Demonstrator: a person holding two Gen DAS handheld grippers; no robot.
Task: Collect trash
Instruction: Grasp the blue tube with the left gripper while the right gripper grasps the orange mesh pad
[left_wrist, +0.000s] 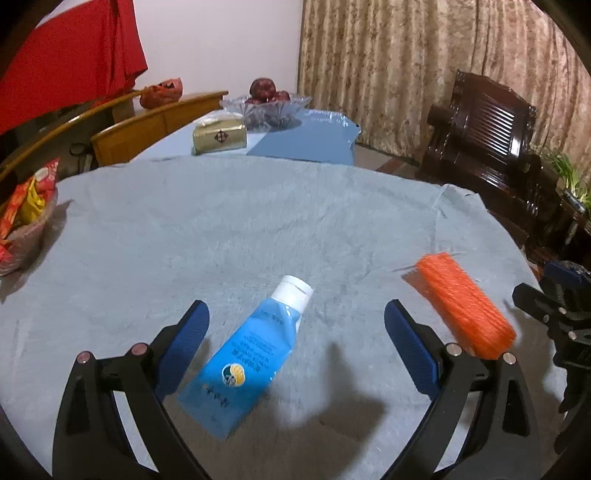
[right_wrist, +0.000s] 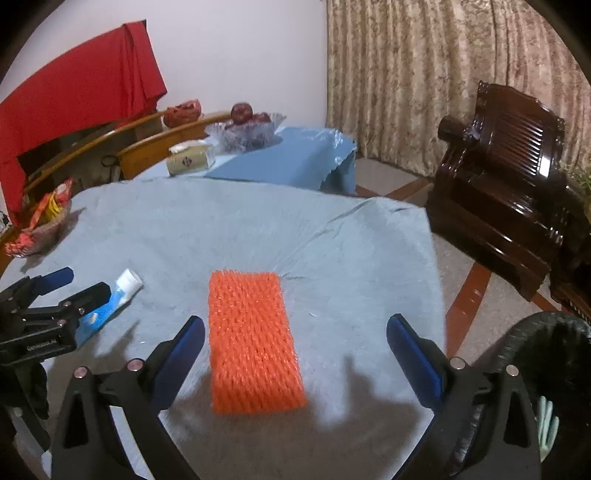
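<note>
Hovering low over a round tabletop (left_wrist: 258, 221) draped in pale blue cloth, two hand-held tools faced two pieces of trash, and neither was grasping anything. In the left wrist view, the left tool (left_wrist: 295, 317) was spread wide, its blue pads on either side of a blue squeeze tube (left_wrist: 243, 362) with a white cap, which lay flat at the lower centre of the frame, cap pointing up and to the right. In the right wrist view, the right tool (right_wrist: 295, 332) was likewise released, with an orange foam net sleeve (right_wrist: 253, 343) lying flat on the cloth at the centre of the frame, closer to the tool's left pad than to its right. The tube lay to the left of the sleeve, apart from it. A dark bin (right_wrist: 546, 373) showed at the lower right edge of that frame, beyond the tabletop's rim. At the far left of both frames stood a bowl of snack packets (left_wrist: 26, 221). Several things could have gone wrong from there: the tube's slick, flat body might have slipped from a closing grip; the sleeve, being soft and off-centre, might have been pushed aside or only half caught; and either tool might have pinched the loose cloth and dragged it.
</note>
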